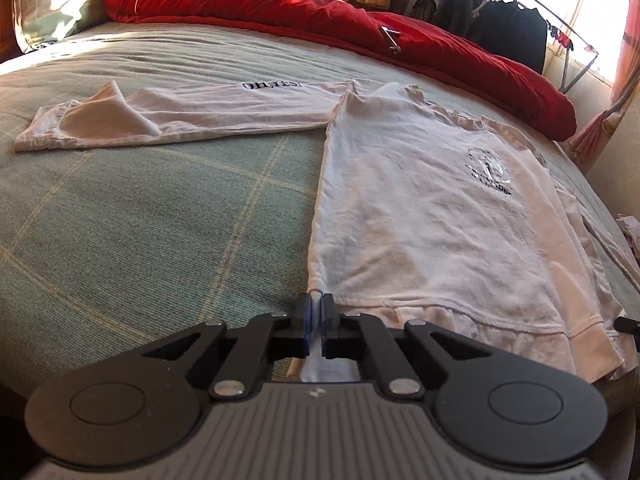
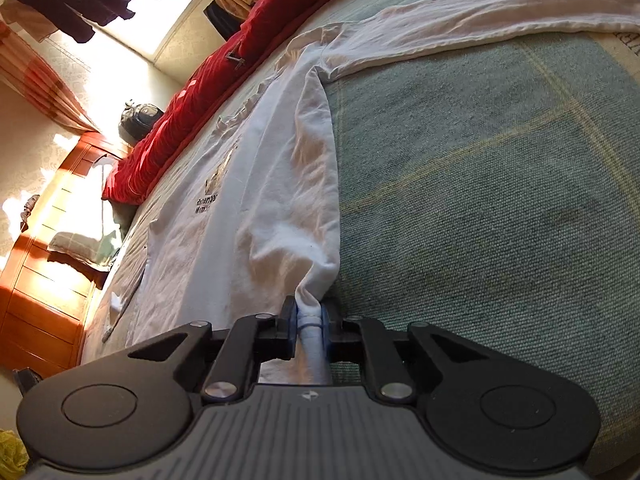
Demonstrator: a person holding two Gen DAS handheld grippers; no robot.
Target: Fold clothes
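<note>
A white long-sleeved shirt [image 1: 432, 216] with a dark chest print lies face up on the green checked bedspread [image 1: 140, 220]. Its left sleeve [image 1: 180, 114], printed "OH,YES!", stretches out to the left. My left gripper [image 1: 317, 312] is shut on the shirt's bottom left hem corner. In the right wrist view the shirt [image 2: 224, 216] runs away from me, and my right gripper [image 2: 309, 314] is shut on a bunched fold of its side edge, lifted slightly off the bedspread [image 2: 480, 200]. The sleeve [image 2: 500, 16] shows at the top.
A red duvet [image 1: 360, 24] is bunched along the far side of the bed, with a pillow [image 1: 44, 8] at the far left. Dark clothes hang on a rack [image 1: 500, 20] by the window. A wooden cabinet [image 2: 44, 280] stands beside the bed.
</note>
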